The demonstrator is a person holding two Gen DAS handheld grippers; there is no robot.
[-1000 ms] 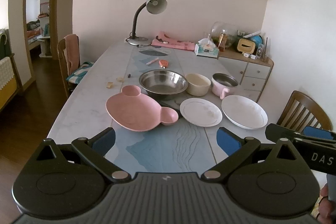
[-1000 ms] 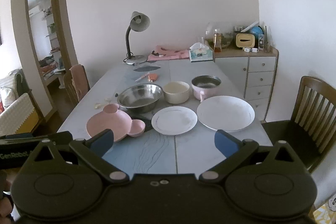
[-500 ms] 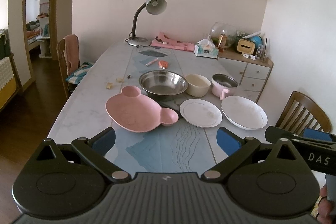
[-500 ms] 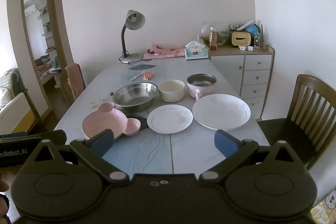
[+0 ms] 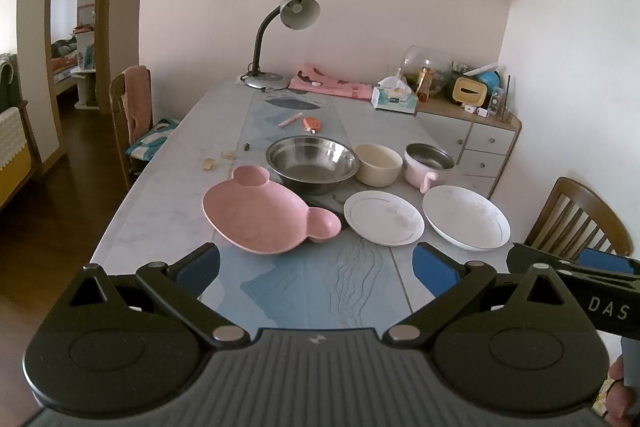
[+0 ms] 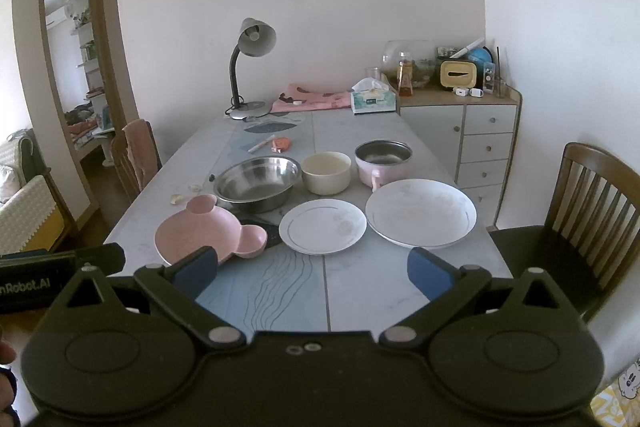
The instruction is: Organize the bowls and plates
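Both tools apart, empty. Left tool (image 5: pixel 316 263): pink plate (image 5: pixel 264 217) just above, centre-left. Right tool (image 6: pixel 312 273): small white plate (image 6: pixel 322 226) centre frame.

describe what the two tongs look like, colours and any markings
Both are matte black linkage frames with silver pivot pins and blue pads on the fingers. The left tongs have a ribbed grey body; the right tongs read "DAS" on their side, and the left's side ends in "Robot.AI".
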